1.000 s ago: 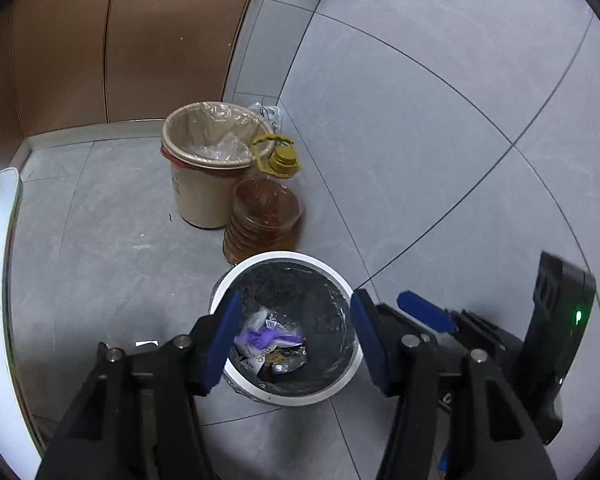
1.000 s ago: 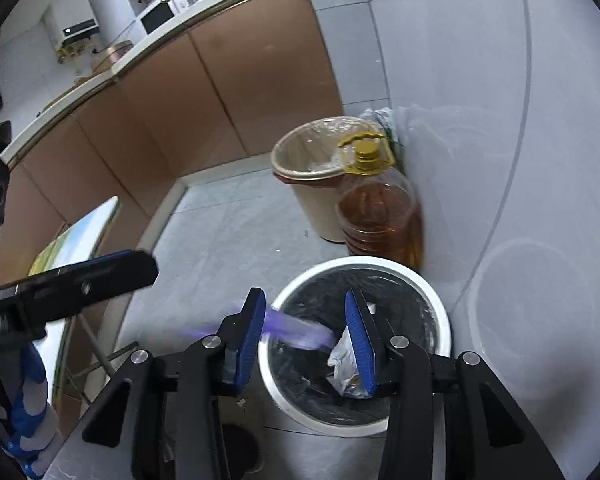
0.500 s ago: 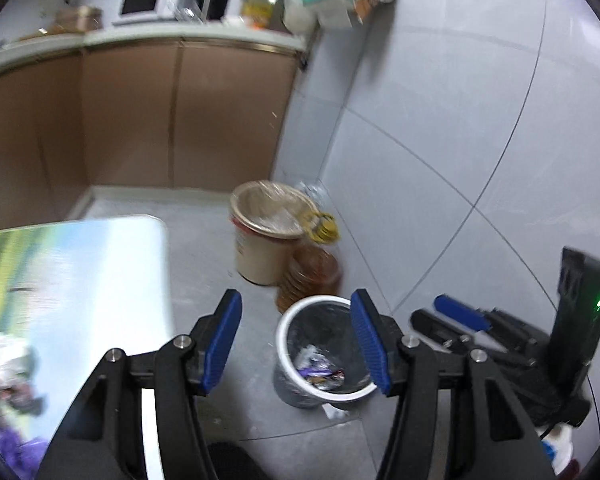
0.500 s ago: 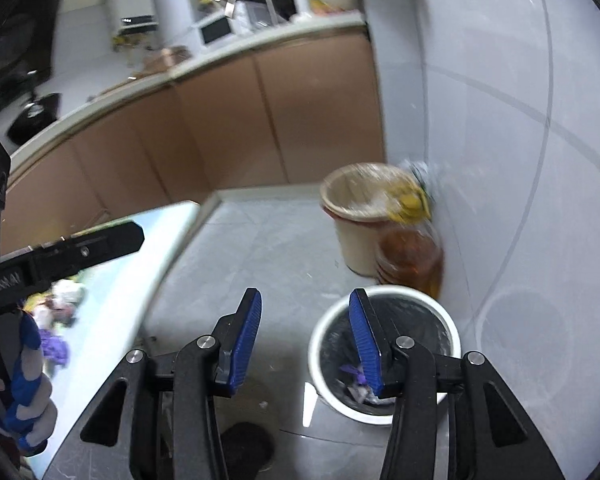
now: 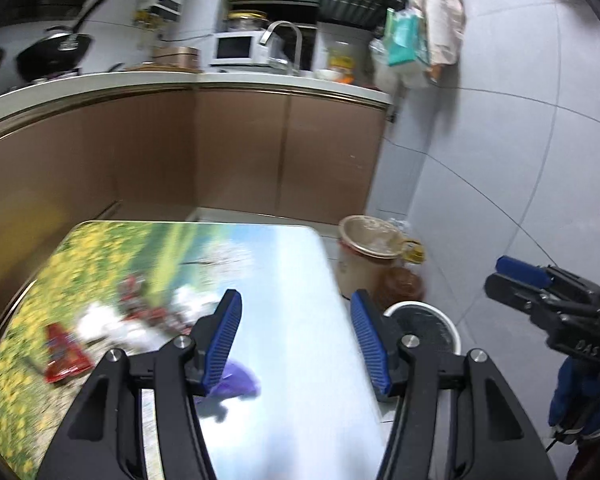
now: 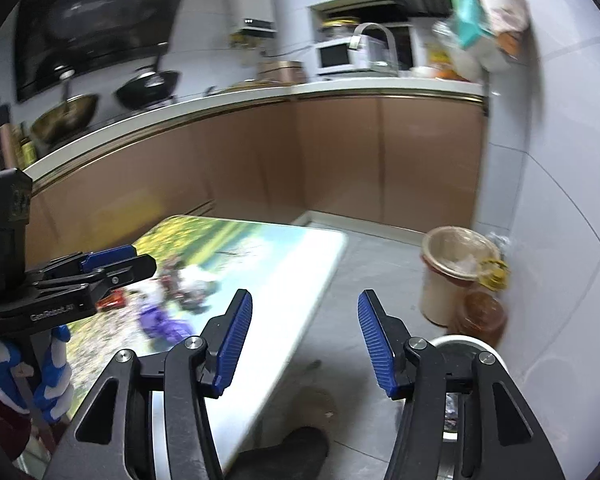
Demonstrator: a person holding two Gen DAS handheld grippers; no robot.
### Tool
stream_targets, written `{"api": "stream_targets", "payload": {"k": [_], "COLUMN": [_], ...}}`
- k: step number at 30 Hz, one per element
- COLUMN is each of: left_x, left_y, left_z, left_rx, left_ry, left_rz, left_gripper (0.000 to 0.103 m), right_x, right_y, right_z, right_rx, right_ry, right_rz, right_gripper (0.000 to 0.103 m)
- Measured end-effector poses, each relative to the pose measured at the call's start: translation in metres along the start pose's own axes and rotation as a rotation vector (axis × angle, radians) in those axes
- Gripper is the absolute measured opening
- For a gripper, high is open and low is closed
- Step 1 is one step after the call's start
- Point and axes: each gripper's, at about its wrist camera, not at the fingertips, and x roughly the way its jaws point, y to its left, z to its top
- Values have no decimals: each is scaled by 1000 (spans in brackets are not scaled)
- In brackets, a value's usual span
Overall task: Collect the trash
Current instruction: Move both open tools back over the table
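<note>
My left gripper [image 5: 296,320] is open and empty above the picture-printed table [image 5: 300,264]. Trash lies blurred on the table's left part: a purple wrapper [image 5: 236,380] just behind the left finger, a red wrapper [image 5: 64,354] and white crumpled pieces [image 5: 100,324]. My right gripper [image 6: 305,320] hovers over the table's edge [image 6: 300,280] and the floor, its jaws opening with nothing between them. The purple wrapper [image 6: 160,322] lies left of it. The white bin [image 5: 424,322] with a black liner stands on the floor to the right, also low in the right wrist view as the bin [image 6: 468,344].
A beige lined bucket [image 5: 370,252] and an amber oil bottle [image 5: 404,284] stand by the wall behind the bin. Brown cabinets [image 6: 340,168] run behind the table. A dark shoe [image 6: 292,452] is on the floor under the right gripper. A blue-and-white gloved hand [image 6: 52,364] holds the left gripper.
Both grippers rose and swung left from over the bin to the table. The purple piece between the right jaws a second ago is gone from them, and those jaws stand wider.
</note>
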Motion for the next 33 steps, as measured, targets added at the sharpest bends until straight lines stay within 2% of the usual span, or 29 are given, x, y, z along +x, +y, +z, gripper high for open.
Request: {"api": "stream_targets", "payload": {"k": [8,18,27,33], "left_x": [-48,-81,-87,-74], "left_y": [40,75,105,128], "left_z": [-25,-39,-42,-46], "left_rx": [-11,-28,-49,-76], "left_ry": [-49,-85,-89,-64], "left_rz": [93,144,160,168], "left_gripper": [67,70,71,71], "right_x": [-6,-5,3,23], "right_y": [60,109,139,156], "right_z": [5,8,17,18], "right_rx": [-82,-136,-192,-223], "right_ry": [-2,27,36,66], "right_rz": [88,111,131,151], "right_gripper": [56,63,66,70]}}
